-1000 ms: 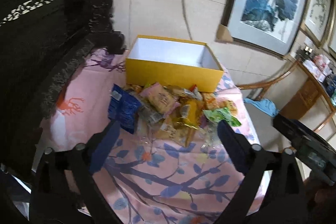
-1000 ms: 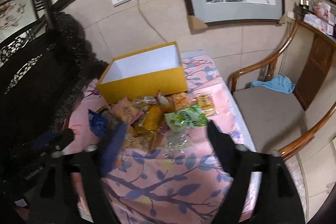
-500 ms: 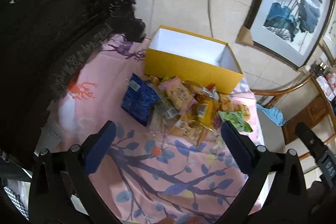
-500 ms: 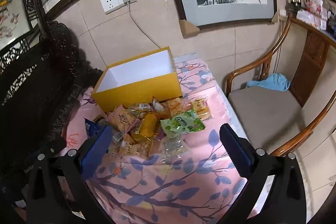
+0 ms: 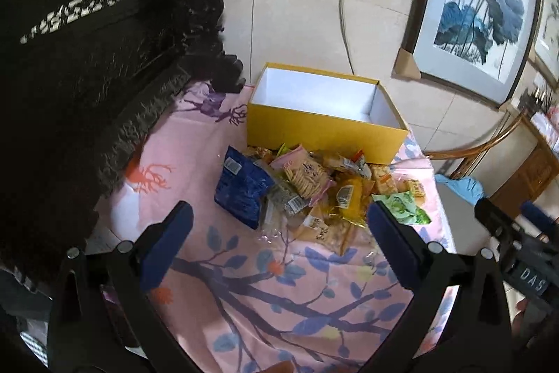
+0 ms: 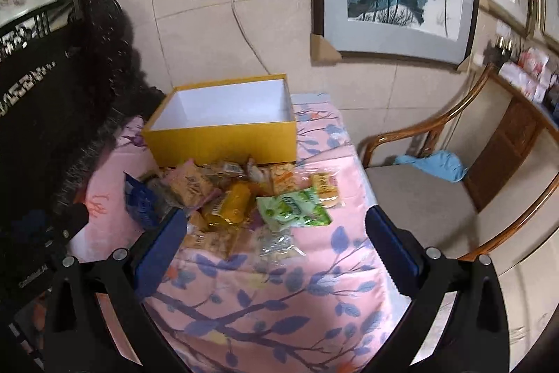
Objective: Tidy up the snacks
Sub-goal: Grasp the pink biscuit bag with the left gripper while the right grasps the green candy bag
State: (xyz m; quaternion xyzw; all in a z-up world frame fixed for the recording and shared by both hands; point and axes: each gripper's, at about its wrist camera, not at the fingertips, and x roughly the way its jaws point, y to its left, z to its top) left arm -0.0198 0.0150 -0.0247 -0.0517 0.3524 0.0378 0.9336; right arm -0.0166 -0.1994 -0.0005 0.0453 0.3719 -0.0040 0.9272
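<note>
A messy pile of snacks (image 5: 307, 187) is heaped mid-frame, stretched left-right along the empty yellow box (image 5: 325, 128). Left gripper (image 5: 279, 233) and right gripper (image 6: 276, 236) are both spread wide, nothing held.

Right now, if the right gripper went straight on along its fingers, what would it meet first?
The right gripper is open and empty. Straight ahead, low on the pink cloth, lies a clear wrapper at the near edge of the snack pile, likely first. The green packet and yellow box lie beyond. Depth is uncertain.
</note>
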